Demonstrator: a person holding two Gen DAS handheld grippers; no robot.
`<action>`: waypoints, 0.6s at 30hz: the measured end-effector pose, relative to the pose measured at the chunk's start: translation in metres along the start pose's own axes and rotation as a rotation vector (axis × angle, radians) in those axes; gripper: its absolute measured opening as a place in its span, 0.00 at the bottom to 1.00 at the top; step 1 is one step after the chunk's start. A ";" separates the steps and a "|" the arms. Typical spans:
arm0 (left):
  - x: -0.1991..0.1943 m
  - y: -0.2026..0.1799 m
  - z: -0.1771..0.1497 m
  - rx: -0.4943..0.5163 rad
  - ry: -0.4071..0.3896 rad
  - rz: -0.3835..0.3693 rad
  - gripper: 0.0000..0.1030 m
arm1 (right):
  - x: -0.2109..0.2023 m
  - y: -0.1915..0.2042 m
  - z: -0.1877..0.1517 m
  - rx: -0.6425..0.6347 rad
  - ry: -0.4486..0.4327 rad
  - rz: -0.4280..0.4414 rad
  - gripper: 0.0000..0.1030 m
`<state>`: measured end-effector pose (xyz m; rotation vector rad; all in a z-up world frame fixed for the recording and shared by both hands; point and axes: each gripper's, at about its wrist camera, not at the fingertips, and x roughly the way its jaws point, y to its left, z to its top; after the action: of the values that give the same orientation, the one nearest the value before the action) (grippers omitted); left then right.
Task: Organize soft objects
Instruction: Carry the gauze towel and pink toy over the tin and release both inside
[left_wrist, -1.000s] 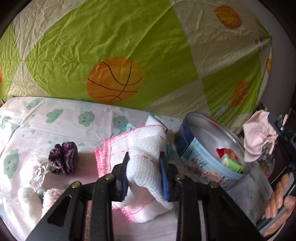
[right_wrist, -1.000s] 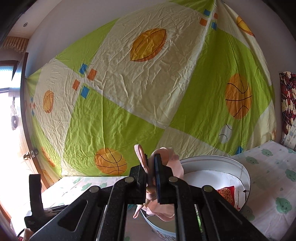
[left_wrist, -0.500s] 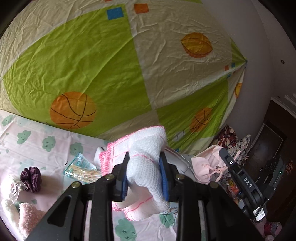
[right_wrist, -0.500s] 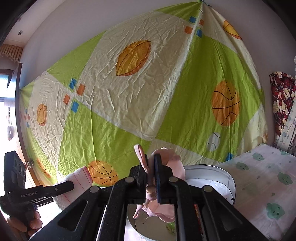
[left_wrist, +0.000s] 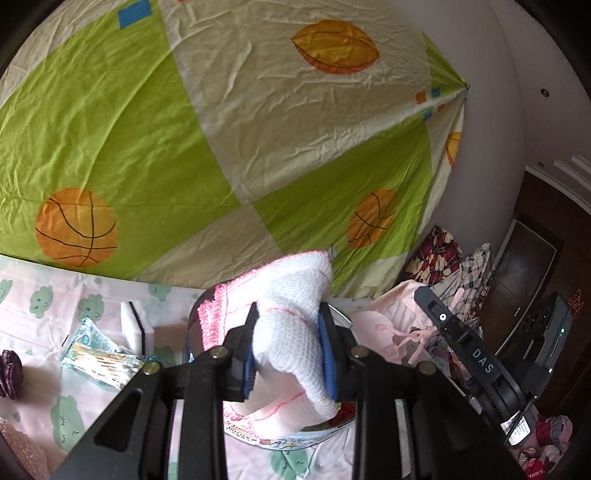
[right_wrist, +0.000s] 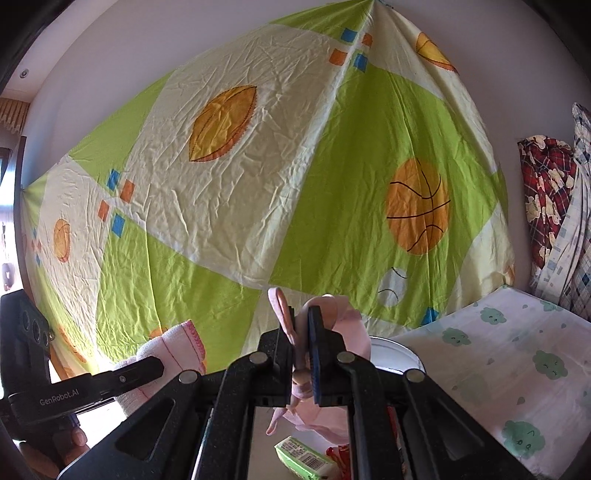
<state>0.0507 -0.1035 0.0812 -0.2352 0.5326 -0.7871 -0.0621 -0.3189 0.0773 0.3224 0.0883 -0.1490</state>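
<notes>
My left gripper (left_wrist: 290, 354) is shut on a white waffle cloth with pink stitched edges (left_wrist: 291, 295), held over the round tin (left_wrist: 280, 437). The cloth also shows at the left of the right wrist view (right_wrist: 173, 343). My right gripper (right_wrist: 301, 350) is shut on a pale pink soft fabric piece (right_wrist: 332, 321), held above the tin (right_wrist: 391, 345). That pink piece also shows to the right in the left wrist view (left_wrist: 388, 325). A green packet (right_wrist: 306, 458) lies inside the tin.
A dark purple scrunchie (left_wrist: 11, 373), a clear packet of sticks (left_wrist: 99, 356) and a white box (left_wrist: 133, 321) lie on the cloud-print sheet (left_wrist: 44, 306). A basketball-print sheet (left_wrist: 184, 147) hangs behind. Patterned clothes (right_wrist: 546, 206) hang at the right.
My left gripper has lifted the white cloth off the sheet and carried it right, over the tin. My right gripper has risen slightly with the pink piece still held.
</notes>
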 end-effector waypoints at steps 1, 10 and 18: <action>0.005 -0.003 -0.001 0.008 0.003 0.003 0.26 | 0.001 -0.003 0.001 0.000 0.000 -0.006 0.08; 0.039 -0.014 -0.008 0.028 0.032 0.019 0.26 | 0.015 -0.017 -0.001 -0.003 0.028 -0.044 0.08; 0.067 -0.016 -0.018 0.036 0.067 0.040 0.26 | 0.028 -0.021 -0.008 -0.016 0.062 -0.075 0.08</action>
<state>0.0702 -0.1627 0.0477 -0.1646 0.5842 -0.7673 -0.0386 -0.3397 0.0599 0.3079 0.1626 -0.2123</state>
